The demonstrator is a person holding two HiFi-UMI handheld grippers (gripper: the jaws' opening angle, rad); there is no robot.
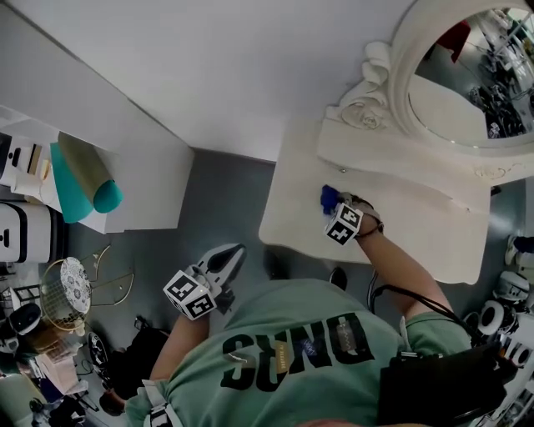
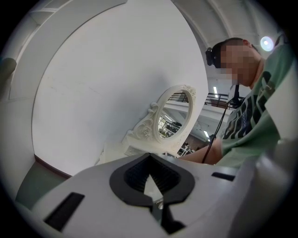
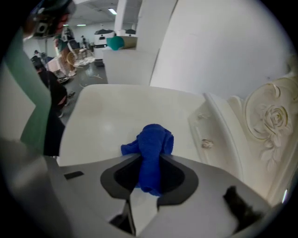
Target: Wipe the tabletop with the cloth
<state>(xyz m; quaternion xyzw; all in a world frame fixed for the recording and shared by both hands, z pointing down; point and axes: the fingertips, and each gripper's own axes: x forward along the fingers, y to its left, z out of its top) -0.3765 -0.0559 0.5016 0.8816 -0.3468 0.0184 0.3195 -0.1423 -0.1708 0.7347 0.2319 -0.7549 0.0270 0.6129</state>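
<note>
A person's green shirt [image 1: 309, 350] fills the foreground before the white surface [image 1: 292, 217] and its ornate mirror [image 1: 467, 83]. The right claw [image 3: 150, 158] pinches the blue cloth [image 3: 152, 139] over that surface. The left claw [image 2: 150, 158], pressed together, hangs above the floor.

Staged bedroom corner inside large indoor hall: ornate white dressing table [image 1: 300, 208] with carved oval mirror [image 1: 467, 75] against bare white partition [image 1: 250, 67]. Grey floor [image 1: 225, 200] alongside cluttered with rolled mats [image 1: 79, 179], wire basket [image 1: 62, 292]. Ceiling strip lights [image 3: 111, 10], column [image 3: 123, 18] beyond.
</note>
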